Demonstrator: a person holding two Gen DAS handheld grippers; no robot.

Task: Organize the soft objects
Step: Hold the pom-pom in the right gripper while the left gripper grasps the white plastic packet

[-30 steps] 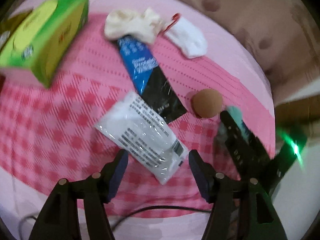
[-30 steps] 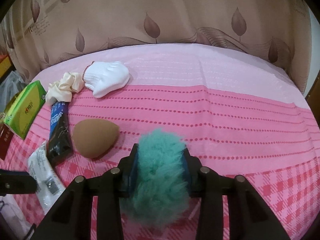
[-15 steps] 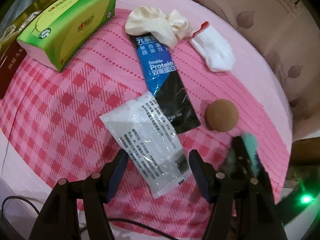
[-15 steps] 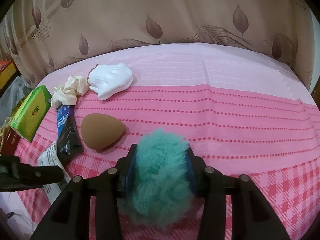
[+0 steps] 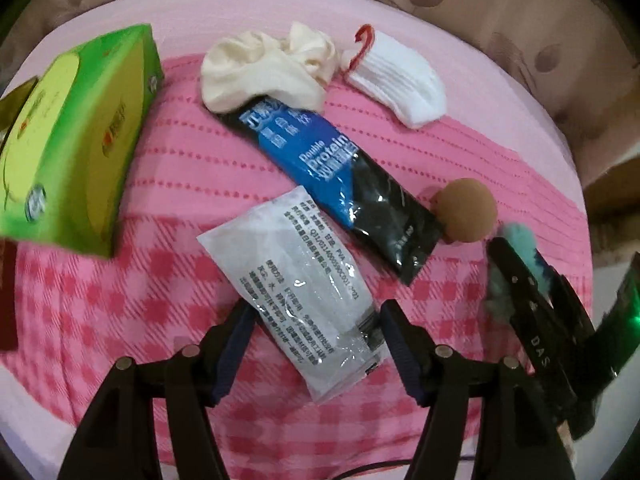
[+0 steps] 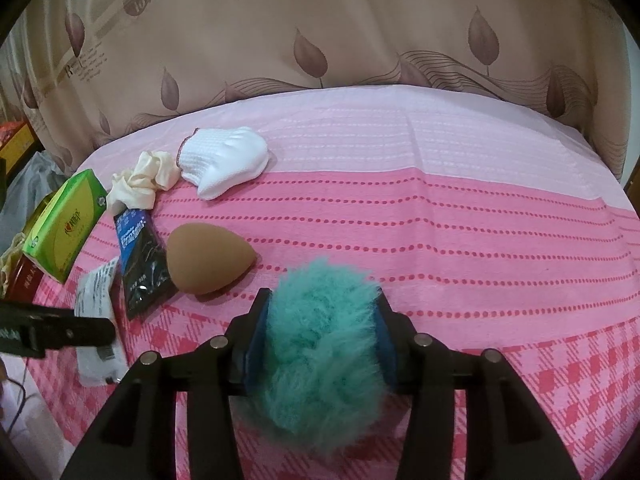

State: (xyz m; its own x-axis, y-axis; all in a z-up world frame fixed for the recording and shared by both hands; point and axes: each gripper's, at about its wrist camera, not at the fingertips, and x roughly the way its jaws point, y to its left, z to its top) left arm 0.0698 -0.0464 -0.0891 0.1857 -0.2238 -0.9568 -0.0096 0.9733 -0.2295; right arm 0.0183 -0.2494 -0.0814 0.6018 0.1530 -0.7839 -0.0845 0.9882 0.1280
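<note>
Left gripper (image 5: 316, 344) apart, pitched steeply above clear packet (image 5: 296, 300); right gripper (image 6: 320, 336) loosening on teal pompom (image 6: 320, 364)

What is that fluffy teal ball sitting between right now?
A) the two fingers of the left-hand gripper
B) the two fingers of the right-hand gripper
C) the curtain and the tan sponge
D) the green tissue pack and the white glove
B: the fluffy teal ball sits between the blue pads of the right gripper.

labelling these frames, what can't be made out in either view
- Left wrist view: green tissue box print, motion-blurred.
- Left wrist view: dark red item, cut off by the edge.
- Right wrist view: whether the right gripper pads still press the teal pompom; fur hides them.
</note>
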